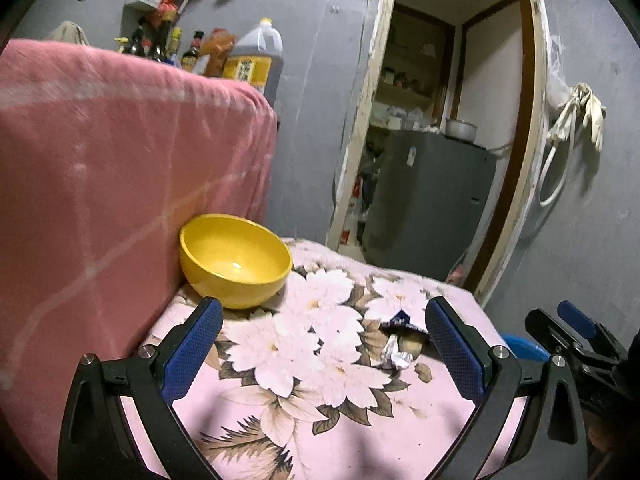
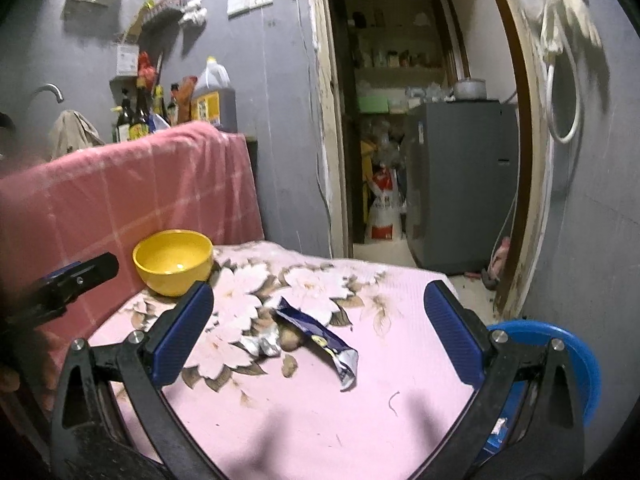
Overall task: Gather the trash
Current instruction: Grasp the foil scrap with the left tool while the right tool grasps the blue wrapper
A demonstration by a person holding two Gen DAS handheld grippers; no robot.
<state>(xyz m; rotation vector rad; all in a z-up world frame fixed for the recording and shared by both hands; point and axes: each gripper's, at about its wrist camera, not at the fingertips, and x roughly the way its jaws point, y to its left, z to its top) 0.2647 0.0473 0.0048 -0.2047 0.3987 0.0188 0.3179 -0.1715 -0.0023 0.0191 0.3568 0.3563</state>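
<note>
On the floral-covered bench (image 2: 400, 320), the near and right stretches lie bare, while the yellow bowl (image 2: 173, 261) and the pink draped cloth (image 2: 120, 200) behind it block the left rear corner.

Cramped home kitchen, dark sauce bottles (image 2: 136, 120) and a large plastic oil jug (image 1: 256, 58) against a grey wall, curved tap (image 2: 50, 91), grey fridge (image 2: 460, 184) through the doorway
</note>
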